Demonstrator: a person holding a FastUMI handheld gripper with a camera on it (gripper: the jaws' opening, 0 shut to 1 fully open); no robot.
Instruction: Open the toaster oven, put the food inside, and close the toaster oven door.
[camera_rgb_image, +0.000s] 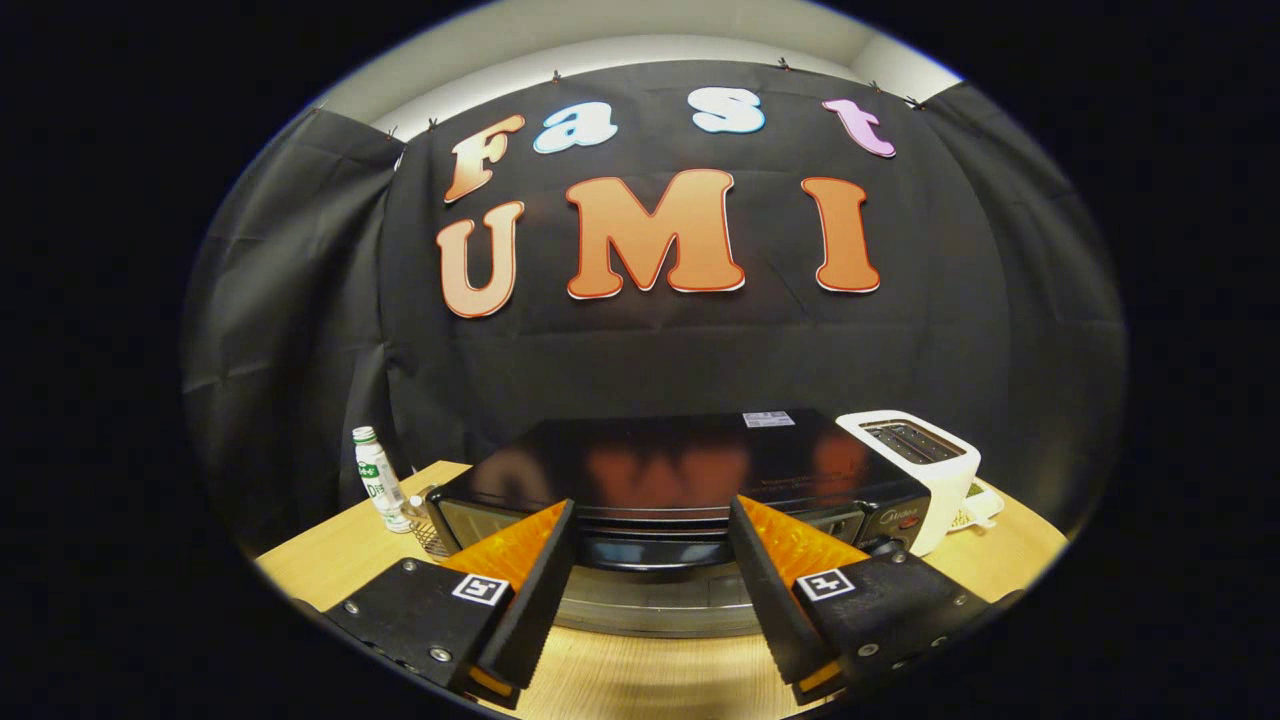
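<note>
A black toaster oven (690, 462) stands on the wooden table (640, 675), just ahead of my fingers and seen from slightly above. Its glossy top reflects the wall. My gripper (652, 510) is open, one fingertip on either side of the upper middle of the oven's front, and nothing is held. Between the fingers show the dark front panel and, lower down, a silvery strip (650, 612) along the door. Whether the door is tilted open or closed I cannot tell. The control knobs (905, 522) sit at the front's right end.
A white slot toaster (918, 462) stands close against the oven's right side. Left of the oven are a small wire basket (432, 535) and a white bottle with a green cap (378, 490). Black cloth walls close in behind.
</note>
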